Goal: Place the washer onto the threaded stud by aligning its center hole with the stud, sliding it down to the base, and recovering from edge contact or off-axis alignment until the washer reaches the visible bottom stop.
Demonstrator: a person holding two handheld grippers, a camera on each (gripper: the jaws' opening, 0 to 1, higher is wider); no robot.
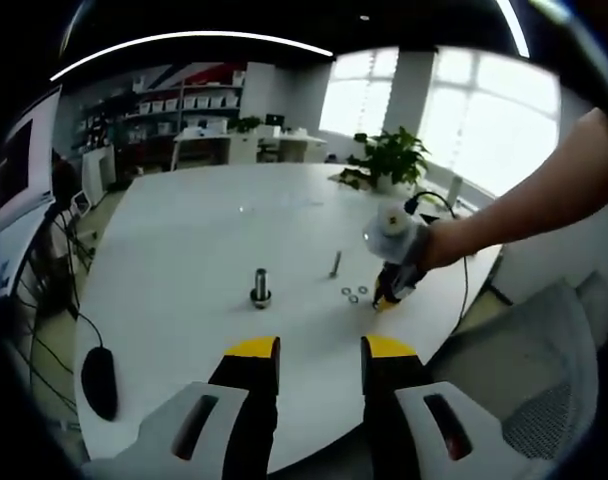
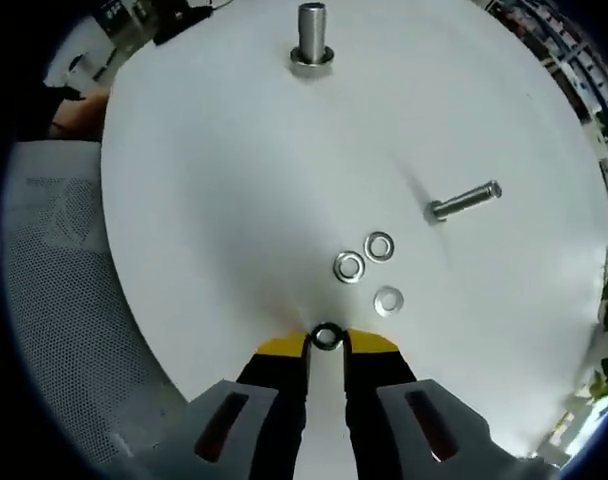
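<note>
The threaded stud (image 1: 260, 287) stands upright on its nut base in the middle of the white round table (image 1: 184, 250). My left gripper (image 1: 321, 350) hovers open near the table's near edge, nothing between its yellow tips. A person's arm brings my right gripper (image 1: 384, 298) down to the table beside three loose washers (image 1: 353, 295). In the right gripper view, my right gripper (image 2: 327, 342) is shut on a dark washer (image 2: 327, 336) at its tips. The stud (image 2: 312, 40) stands far ahead across the table (image 2: 204, 200), with three washers (image 2: 349, 267) just beyond the tips.
A loose bolt (image 2: 464, 200) lies right of the washers, seen too as the bolt (image 1: 336, 264) past the stud. A black mouse (image 1: 99, 380) sits at the table's left edge. A mesh chair (image 2: 54, 260) stands beside the table, and a potted plant (image 1: 389, 158) at its far side.
</note>
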